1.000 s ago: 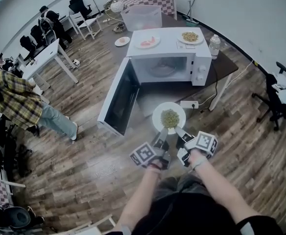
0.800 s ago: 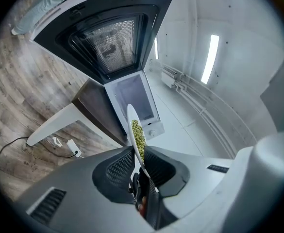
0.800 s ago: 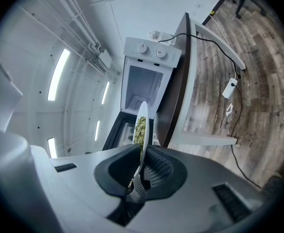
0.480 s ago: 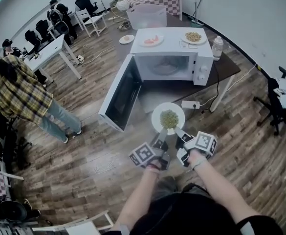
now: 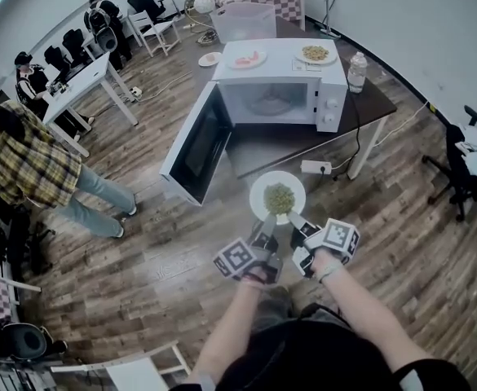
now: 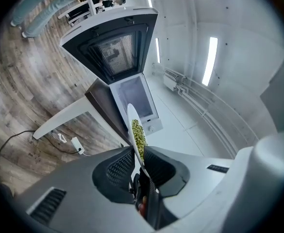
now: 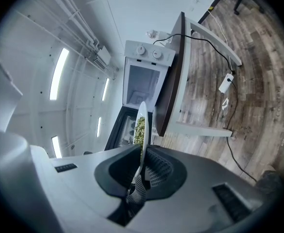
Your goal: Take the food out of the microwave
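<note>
We are finding the left gripper [image 6: 140,154] clamped on the near rim of the plate [image 5: 259,187], its pads pressing both faces of the edge. The right gripper [image 7: 142,161] is gripping the same rim just beside it, likewise closed on the plate. Ahead of the fingertips the plate is riding flat, with the peas [image 5: 279,198] heaped at its middle and none spilling that we can see.

Beyond the plate, well apart from the fingertips, the microwave [image 5: 329,104] is standing on the table [image 5: 377,104]. Its door [image 5: 196,149] is hanging wide open to the left. A dish [image 5: 247,59] and a second dish [image 5: 315,54] are resting on its top.

We are judging the removal itself done: the plate is hanging clear of the oven, over open floor. The step in hand is the carry. The next move is calling for a landing spot, most likely bare table in front of the oven or the oven top. Both grippers should travel together so the rim is not twisted. The plate needs lowering level until it rests, and only then should the jaws part.
</note>
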`<action>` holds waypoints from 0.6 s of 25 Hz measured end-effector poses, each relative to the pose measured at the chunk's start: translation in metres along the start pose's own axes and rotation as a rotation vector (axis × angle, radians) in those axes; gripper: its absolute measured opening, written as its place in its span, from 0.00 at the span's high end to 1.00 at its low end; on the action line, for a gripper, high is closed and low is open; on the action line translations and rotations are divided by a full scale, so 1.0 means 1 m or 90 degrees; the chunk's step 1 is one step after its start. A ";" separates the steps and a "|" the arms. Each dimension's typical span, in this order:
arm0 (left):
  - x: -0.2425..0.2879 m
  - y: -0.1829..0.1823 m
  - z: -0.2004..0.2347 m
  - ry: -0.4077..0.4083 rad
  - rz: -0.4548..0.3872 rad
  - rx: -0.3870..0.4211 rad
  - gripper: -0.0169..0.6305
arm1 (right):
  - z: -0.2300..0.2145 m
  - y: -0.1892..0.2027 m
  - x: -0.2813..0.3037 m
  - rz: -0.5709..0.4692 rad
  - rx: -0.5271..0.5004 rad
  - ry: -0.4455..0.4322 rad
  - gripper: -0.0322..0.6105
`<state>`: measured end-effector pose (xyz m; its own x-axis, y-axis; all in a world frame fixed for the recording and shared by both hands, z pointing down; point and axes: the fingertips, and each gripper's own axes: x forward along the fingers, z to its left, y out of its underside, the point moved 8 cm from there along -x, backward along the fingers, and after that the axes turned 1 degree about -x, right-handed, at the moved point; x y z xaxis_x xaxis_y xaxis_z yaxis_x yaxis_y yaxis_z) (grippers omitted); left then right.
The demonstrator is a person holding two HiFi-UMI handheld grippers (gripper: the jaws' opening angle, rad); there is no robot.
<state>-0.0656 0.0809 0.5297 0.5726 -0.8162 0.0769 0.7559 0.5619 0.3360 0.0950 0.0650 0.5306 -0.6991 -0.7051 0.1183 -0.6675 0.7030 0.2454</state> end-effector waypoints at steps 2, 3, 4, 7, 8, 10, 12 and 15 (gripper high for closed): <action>-0.004 0.008 -0.002 -0.002 -0.001 -0.002 0.90 | 0.001 0.003 -0.009 0.004 0.003 0.005 0.91; -0.006 0.012 -0.003 -0.003 0.000 -0.001 0.90 | 0.001 0.004 -0.014 0.006 0.005 0.009 0.91; -0.008 0.015 -0.004 -0.003 0.000 -0.001 0.90 | 0.002 0.005 -0.018 0.007 0.006 0.011 0.91; -0.013 0.023 -0.009 -0.003 -0.002 -0.003 0.90 | 0.002 0.008 -0.027 0.005 0.009 0.011 0.91; -0.015 0.026 -0.010 -0.003 -0.003 -0.004 0.90 | 0.001 0.010 -0.029 0.004 0.010 0.009 0.91; -0.019 0.030 -0.012 -0.003 -0.004 -0.004 0.90 | 0.000 0.013 -0.034 0.004 0.009 0.002 0.91; -0.022 0.035 -0.014 -0.001 -0.005 -0.004 0.90 | 0.001 0.015 -0.040 0.004 0.008 0.002 0.91; -0.030 0.043 -0.017 -0.002 -0.006 -0.006 0.90 | 0.004 0.021 -0.050 0.005 0.009 0.005 0.92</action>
<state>-0.0447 0.1317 0.5258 0.5644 -0.8219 0.0770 0.7644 0.5555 0.3273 0.1149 0.1149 0.5258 -0.7027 -0.6999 0.1280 -0.6651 0.7101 0.2309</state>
